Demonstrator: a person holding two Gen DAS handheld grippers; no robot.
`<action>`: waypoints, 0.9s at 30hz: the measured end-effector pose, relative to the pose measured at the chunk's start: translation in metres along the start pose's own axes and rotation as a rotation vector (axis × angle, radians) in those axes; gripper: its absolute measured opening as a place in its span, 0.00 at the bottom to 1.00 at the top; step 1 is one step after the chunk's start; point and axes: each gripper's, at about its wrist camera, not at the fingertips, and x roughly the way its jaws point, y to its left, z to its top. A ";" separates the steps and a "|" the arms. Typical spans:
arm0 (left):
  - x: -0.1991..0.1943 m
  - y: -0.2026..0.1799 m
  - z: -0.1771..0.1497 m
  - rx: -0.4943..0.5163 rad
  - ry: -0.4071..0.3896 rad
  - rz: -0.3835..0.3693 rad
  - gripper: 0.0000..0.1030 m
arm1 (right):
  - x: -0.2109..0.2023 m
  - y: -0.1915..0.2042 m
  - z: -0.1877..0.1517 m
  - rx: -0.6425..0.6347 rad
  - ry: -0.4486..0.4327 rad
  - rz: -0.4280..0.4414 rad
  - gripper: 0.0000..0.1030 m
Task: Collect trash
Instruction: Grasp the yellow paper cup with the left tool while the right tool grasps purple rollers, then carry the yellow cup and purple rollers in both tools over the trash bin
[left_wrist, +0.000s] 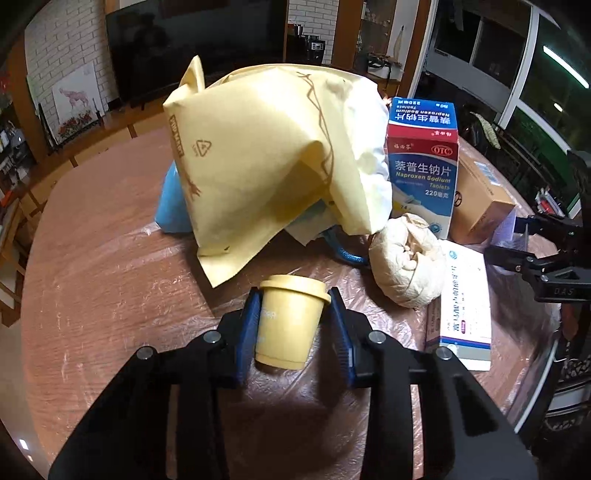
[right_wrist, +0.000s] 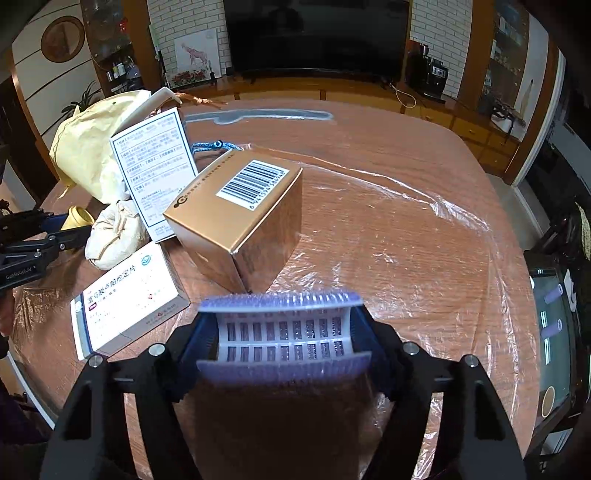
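My left gripper is shut on a small yellow paper cup with a lid, held just above the table; the cup also shows in the right wrist view. My right gripper is shut on a purple ridged plastic tray, held sideways between the blue pads. A crumpled paper ball lies to the right of the cup. A yellow paper bag stands behind the cup. The right gripper shows in the left wrist view at the right edge.
A wooden table covered in clear plastic film carries a tall blue and white medicine box, a flat white medicine box, a gold cardboard box and a blue bag. A TV cabinet stands behind the table.
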 end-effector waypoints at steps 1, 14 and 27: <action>0.000 0.000 -0.001 -0.001 -0.001 0.003 0.37 | -0.002 -0.001 -0.001 0.010 -0.004 0.008 0.69; -0.019 -0.015 -0.015 -0.018 -0.032 0.007 0.37 | -0.018 -0.003 -0.012 0.097 -0.020 -0.005 0.69; -0.034 -0.015 -0.024 -0.023 -0.049 -0.012 0.36 | -0.033 0.009 -0.014 0.114 -0.045 -0.004 0.69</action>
